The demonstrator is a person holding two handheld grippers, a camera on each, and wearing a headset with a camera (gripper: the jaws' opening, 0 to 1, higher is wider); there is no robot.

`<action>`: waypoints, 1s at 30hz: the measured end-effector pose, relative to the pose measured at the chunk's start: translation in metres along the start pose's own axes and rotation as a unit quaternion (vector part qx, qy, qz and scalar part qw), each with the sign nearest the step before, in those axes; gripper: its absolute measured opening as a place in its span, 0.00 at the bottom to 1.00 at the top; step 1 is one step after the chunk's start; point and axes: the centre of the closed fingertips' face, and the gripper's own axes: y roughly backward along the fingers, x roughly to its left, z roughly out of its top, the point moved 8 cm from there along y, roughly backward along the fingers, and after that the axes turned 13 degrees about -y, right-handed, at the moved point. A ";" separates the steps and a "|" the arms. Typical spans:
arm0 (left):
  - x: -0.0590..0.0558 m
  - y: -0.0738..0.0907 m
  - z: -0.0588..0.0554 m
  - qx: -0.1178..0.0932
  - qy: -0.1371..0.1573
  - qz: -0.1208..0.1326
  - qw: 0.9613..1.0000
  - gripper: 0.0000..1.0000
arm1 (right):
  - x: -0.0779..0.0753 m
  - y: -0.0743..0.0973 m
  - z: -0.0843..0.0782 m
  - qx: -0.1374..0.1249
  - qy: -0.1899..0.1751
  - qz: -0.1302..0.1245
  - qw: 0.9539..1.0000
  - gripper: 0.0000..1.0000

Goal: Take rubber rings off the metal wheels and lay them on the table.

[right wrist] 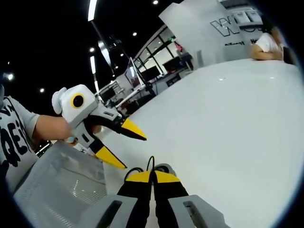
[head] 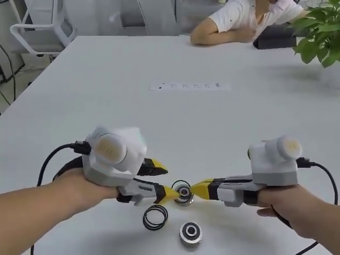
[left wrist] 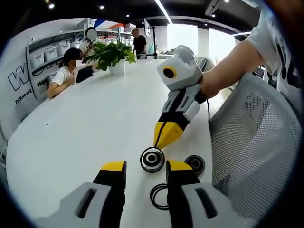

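1. White table (head: 159, 106) stretches away in the head view. Near its close edge sits the metal wheel (head: 184, 193), between my two claws.
2. A thin black rubber ring (head: 179, 184) stands up off that wheel. The right gripper view adds the detail that it rises as a loop from between that claw's tips, with the wheel just behind.
3. My right gripper (right wrist: 152, 175) has its yellow-tipped jaws pressed together, pinching the rubber ring.
4. My left gripper (left wrist: 146, 165) has its jaws spread, one tip on each side of the wheel. In the head view the lower tip lies close against the wheel, but I cannot tell whether they touch.
5. Nearer to me, loose rings (head: 155, 217) lie flat on the table as overlapping black loops. A second wheel (head: 190, 232) rests just beside them. The left gripper view places the loops by that claw's right jaw.
6. Farther out, a printed strip (head: 190, 85) lies mid-table. A seated person (head: 228, 24) leans on the far end, next to a leafy plant (head: 319, 37).
7. The left gripper view adds a mesh chair (left wrist: 256, 142) beside the table, and the right gripper view adds ceiling lights (right wrist: 92, 9).
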 end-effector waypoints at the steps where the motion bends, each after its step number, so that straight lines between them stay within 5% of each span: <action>1: 0.000 0.002 -0.001 0.000 0.000 0.000 1.000 0.31 | 0.001 0.000 0.000 0.000 0.000 0.001 1.000 0.00; 15: -0.004 0.032 -0.006 -0.011 0.012 0.012 1.000 0.42 | 0.008 -0.002 0.001 0.004 0.003 0.013 1.000 0.00; 30: -0.007 0.068 -0.025 -0.005 0.039 0.032 0.999 0.49 | 0.030 -0.008 0.003 0.015 0.012 0.032 0.999 0.00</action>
